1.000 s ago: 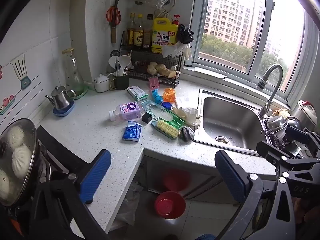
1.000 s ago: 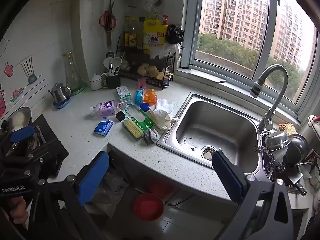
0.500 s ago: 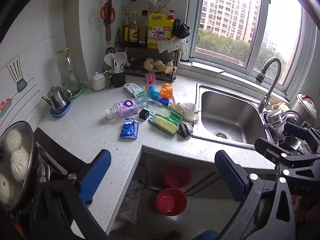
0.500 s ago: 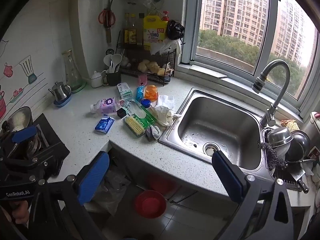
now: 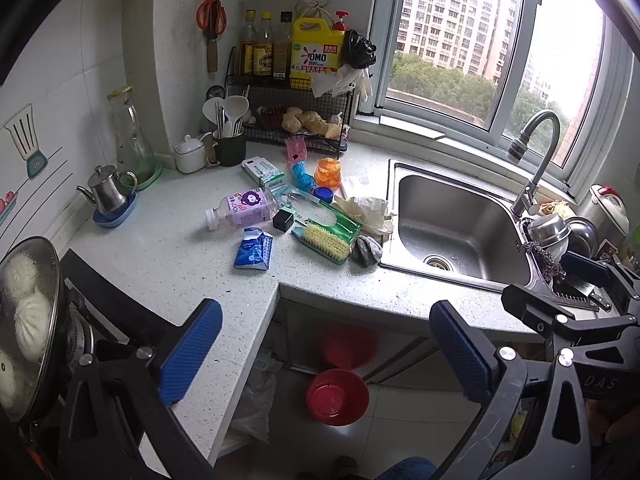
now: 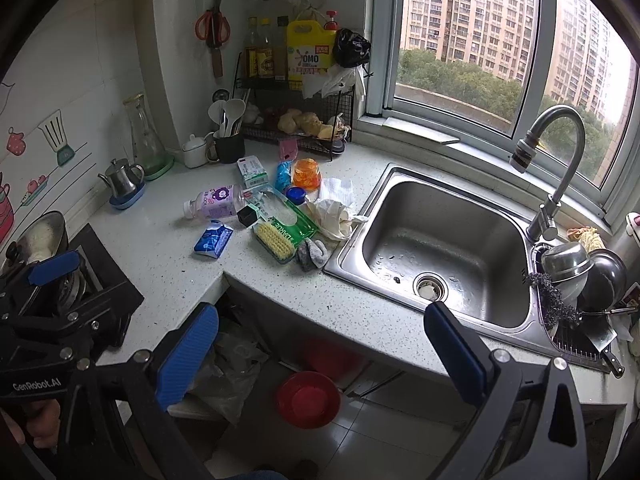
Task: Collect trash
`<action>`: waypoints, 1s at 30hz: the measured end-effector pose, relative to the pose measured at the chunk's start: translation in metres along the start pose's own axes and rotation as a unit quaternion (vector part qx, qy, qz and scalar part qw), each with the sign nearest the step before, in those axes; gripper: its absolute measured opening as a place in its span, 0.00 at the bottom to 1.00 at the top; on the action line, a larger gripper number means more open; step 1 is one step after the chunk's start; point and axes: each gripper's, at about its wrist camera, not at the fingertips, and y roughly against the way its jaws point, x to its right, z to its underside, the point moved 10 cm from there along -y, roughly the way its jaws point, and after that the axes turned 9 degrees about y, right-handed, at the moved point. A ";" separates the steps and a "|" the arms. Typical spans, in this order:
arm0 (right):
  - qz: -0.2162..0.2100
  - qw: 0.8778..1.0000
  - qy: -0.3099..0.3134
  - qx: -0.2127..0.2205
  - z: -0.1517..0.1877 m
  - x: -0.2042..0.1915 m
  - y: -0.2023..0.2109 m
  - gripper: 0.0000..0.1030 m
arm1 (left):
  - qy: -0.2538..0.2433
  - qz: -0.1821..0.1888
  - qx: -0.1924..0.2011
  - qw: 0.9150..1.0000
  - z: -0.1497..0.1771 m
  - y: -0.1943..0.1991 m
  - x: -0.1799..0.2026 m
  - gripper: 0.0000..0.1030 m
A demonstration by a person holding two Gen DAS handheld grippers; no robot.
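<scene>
Trash lies in a heap on the speckled counter point(image 5: 168, 256) left of the sink: a purple-label plastic bottle point(image 5: 240, 212) point(image 6: 214, 204) on its side, a blue crumpled pouch point(image 5: 253, 249) point(image 6: 213, 239), a green packet point(image 5: 324, 216) point(image 6: 286, 216), crumpled white paper point(image 5: 366, 212) point(image 6: 334, 214), an orange cup point(image 5: 327, 172) point(image 6: 306, 173) and a small black cube point(image 5: 283, 220). My left gripper point(image 5: 324, 350) is open and empty, well short of the heap. My right gripper point(image 6: 320, 354) is open and empty, over the counter's front edge.
A scrub brush point(image 5: 326, 242) and grey sponge point(image 5: 366, 250) lie by the steel sink point(image 5: 456, 228). A wire rack point(image 5: 296, 120) with bottles stands at the back. A lidded pot point(image 5: 28, 320) sits on the stove at left. A red bowl point(image 5: 337, 396) and plastic bag point(image 6: 232, 364) are on the floor.
Both grippers have drawn slightly back and up from the counter; the view of the heap has shifted a little. Both stay open and empty.
</scene>
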 end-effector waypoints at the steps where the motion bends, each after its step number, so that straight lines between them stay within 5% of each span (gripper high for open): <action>1: -0.001 1.000 -0.001 0.000 0.000 0.000 0.000 1.00 | -0.001 0.001 -0.001 1.000 -0.001 0.000 0.000 1.00; 30: -0.002 1.000 -0.005 -0.012 0.006 0.002 0.000 1.00 | -0.013 0.000 -0.005 1.000 0.002 -0.003 0.004 1.00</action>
